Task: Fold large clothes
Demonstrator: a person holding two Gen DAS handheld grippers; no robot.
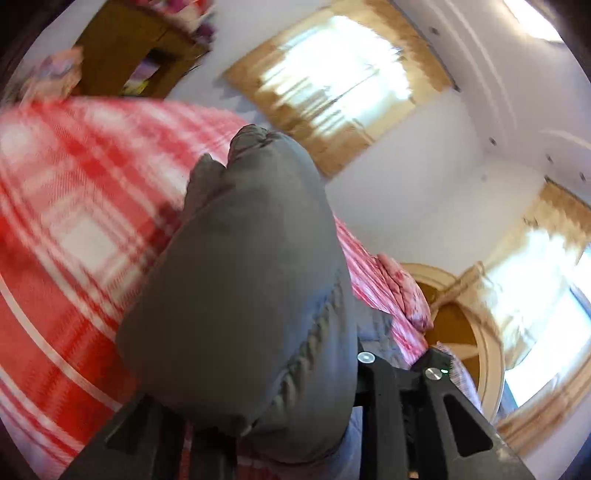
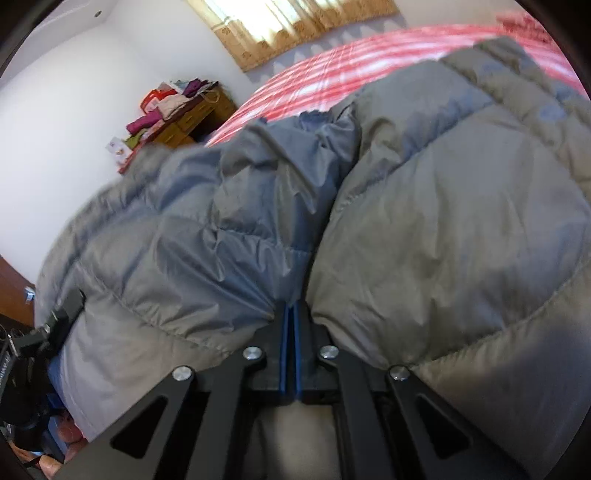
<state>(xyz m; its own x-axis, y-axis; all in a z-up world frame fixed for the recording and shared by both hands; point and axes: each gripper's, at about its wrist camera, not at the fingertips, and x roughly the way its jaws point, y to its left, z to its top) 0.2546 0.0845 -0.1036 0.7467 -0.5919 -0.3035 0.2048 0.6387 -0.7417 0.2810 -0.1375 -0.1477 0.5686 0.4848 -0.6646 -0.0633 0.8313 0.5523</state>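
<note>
Fold under way, unfinished: grey puffer jacket [image 2: 424, 221] heaped unflattened on the red plaid bedspread [image 1: 74, 221]; right gripper [image 2: 293, 321] pinched shut on a jacket fold, left gripper [image 1: 295, 424] narrowly parted with padded fabric bunched between, grip uncertain.

Red-and-white checked bedspread [image 2: 317, 70] across the bed, blurred in the left wrist view. Beyond the bed's far edge, a wooden dresser [image 2: 192, 118] against the white wall [image 2: 55, 122], piled with folded cloth in purple, pink and white. Patterned tan curtains [image 2: 295, 26] over bright windows.
</note>
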